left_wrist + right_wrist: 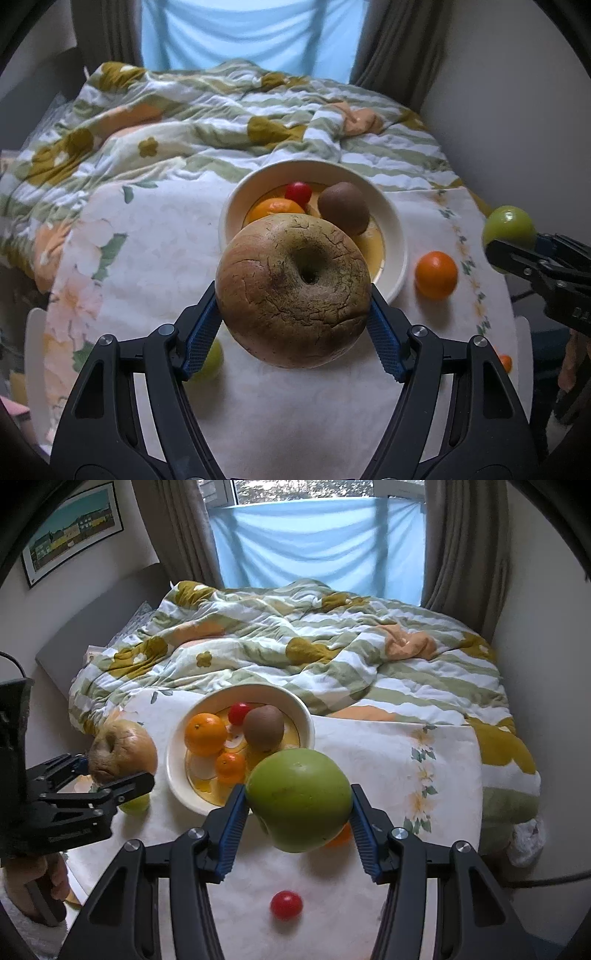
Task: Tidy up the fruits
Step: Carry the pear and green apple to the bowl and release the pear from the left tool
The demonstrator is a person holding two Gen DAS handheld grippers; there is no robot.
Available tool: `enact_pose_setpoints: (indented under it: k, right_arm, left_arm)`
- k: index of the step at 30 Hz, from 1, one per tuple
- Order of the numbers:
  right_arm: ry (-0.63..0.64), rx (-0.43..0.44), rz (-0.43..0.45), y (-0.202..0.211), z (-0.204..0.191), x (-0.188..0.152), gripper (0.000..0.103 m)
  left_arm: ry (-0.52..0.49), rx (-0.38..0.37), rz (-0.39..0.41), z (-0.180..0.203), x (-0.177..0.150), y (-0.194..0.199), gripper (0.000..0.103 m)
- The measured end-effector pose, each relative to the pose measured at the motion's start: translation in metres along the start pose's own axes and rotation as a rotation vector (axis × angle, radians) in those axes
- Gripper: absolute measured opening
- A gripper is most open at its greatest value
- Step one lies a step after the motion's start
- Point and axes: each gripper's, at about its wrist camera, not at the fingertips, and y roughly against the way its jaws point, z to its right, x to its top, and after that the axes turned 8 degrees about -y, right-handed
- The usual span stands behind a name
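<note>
While clamped between the blue pads of the left gripper (pixel 293 314), held aloft just short of the cream bowl (pixel 395 229): a wrinkled brownish apple (pixel 293 291). Clamped likewise in the right gripper (pixel 299 825), at the bowl's near rim: a green apple (pixel 299 799). Inside the bowl: an orange (pixel 205 734), a smaller orange (pixel 230 767), a kiwi (pixel 263 726), a red cherry tomato (pixel 238 712). Left of the bowl on the floral tablecloth (pixel 388 760), partly hidden: a small green fruit (pixel 135 805). Nearer than the bowl: a second tomato (pixel 286 904). Right of the bowl: a loose orange (pixel 436 275).
</note>
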Motion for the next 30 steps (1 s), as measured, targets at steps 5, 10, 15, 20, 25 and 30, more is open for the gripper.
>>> enact_pose_setpoints:
  k: [5,10,15,20,25,30]
  right_arm:
    - [0.018,0.015,-0.011,-0.015,0.007,0.005,0.050]
    - [0.017,0.024,-0.024,-0.026,0.010,0.009,0.050]
    - [0.021,0.030,-0.032,-0.033,0.016,0.012,0.050]
    - [0.018,0.030,-0.026,-0.036,0.018,0.013,0.050]
    - [0.015,0.032,-0.018,-0.036,0.020,0.016,0.050]
    - [0.015,0.044,-0.012,-0.033,0.016,0.019,0.050]
  left_arm:
    - [-0.009,0.030,-0.030,0.004,0.000,-0.028,0.080]
    - [-0.040,0.058,-0.041,0.012,0.001,-0.045,0.080]
    - [-0.051,0.066,-0.045,0.015,0.006,-0.053,0.080]
    - [-0.072,0.074,-0.052,0.019,0.007,-0.060,0.081]
    - [-0.083,0.095,-0.051,0.022,0.008,-0.056,0.098]
    - [-0.059,0.111,-0.051,0.015,0.005,-0.040,0.103]
